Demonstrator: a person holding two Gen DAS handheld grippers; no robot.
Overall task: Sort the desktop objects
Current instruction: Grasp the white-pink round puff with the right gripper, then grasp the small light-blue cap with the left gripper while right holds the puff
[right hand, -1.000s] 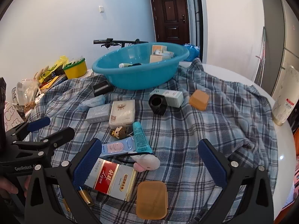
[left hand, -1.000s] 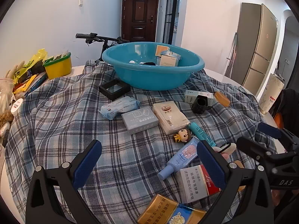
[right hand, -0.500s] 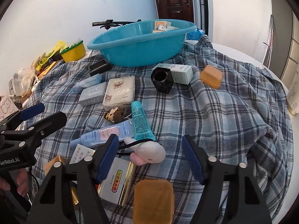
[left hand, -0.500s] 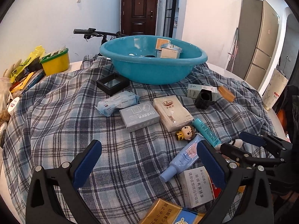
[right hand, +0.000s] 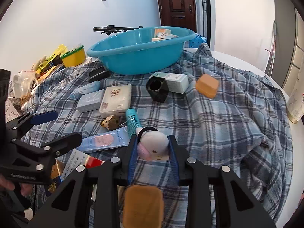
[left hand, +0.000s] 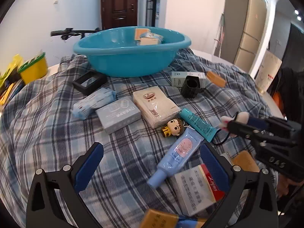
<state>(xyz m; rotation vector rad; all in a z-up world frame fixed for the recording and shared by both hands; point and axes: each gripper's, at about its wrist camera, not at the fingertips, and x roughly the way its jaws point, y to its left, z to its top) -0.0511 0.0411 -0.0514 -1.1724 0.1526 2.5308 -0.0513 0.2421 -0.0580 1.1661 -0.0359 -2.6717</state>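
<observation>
Right gripper clamped on plush toy near cloth's front edge, left gripper gaping wide, few boxes in basin, most clutter unsorted.

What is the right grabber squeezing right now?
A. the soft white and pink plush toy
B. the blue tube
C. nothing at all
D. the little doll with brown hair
A. In the right wrist view the right gripper has its jaws closed on the white and pink plush toy, while the brown-haired doll and the blue tube lie loose on the plaid cloth.
</observation>
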